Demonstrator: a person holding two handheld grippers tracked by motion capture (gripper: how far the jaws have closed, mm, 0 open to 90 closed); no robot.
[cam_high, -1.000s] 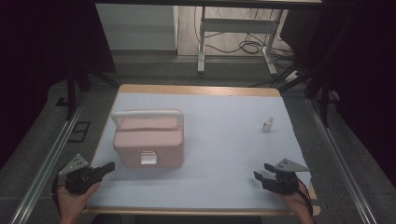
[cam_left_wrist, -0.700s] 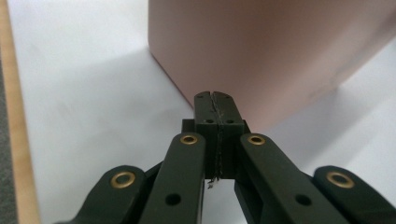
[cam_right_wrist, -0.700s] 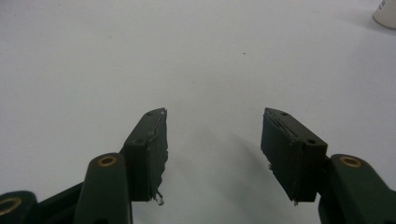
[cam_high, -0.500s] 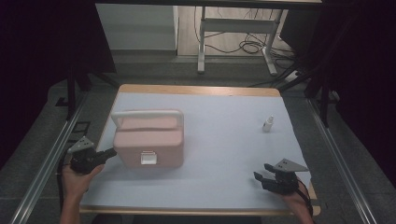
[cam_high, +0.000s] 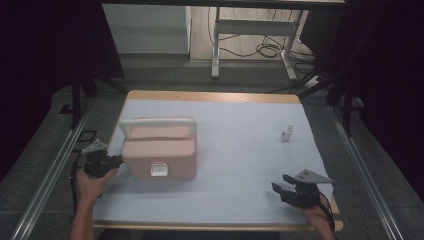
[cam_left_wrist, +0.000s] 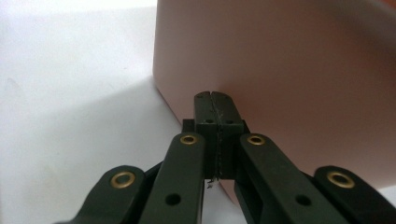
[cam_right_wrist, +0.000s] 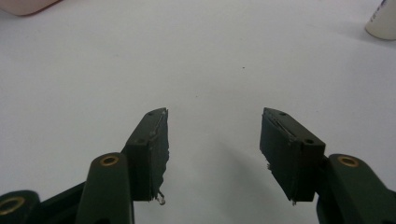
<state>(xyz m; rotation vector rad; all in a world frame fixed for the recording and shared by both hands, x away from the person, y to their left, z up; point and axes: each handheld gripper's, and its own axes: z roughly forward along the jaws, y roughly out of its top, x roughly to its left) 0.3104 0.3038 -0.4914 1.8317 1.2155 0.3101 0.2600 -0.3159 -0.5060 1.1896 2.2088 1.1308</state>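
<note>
- Left claw (cam_high: 116, 161) is sitting w/ jaws pressed together, nothing between them; tips are right at the left side wall of the pink box (cam_high: 159, 150), touching or just short of it, can't tell which.
- In the left gripper view the left claw (cam_left_wrist: 216, 108) is showing its pads flush together, pointing at the box (cam_left_wrist: 299, 70) wall near its lower corner.
- Box is standing upright on the white surface (cam_high: 240, 170), in the left half, near the left edge, approx. midway between near and far edges.
- Its white handle (cam_high: 156, 123) is lying over the lid toward the far side; a small white latch (cam_high: 159, 169) is facing the near edge.
- Person's left hand (cam_high: 92, 176) is holding that gripper just off the left edge.
- Right claw (cam_high: 279, 184) is resting near the near-right corner w/ jaws standing apart, nothing between them.
- In the right gripper view the right claw (cam_right_wrist: 212, 140) is looking across bare surface (cam_right_wrist: 196, 60); pads are clearly separated.
- Small white bottle (cam_high: 287, 132) is standing upright near the right edge, well apart from the box and from both claws; it is peeking in at the top right of the right gripper view (cam_right_wrist: 382, 21).
</note>
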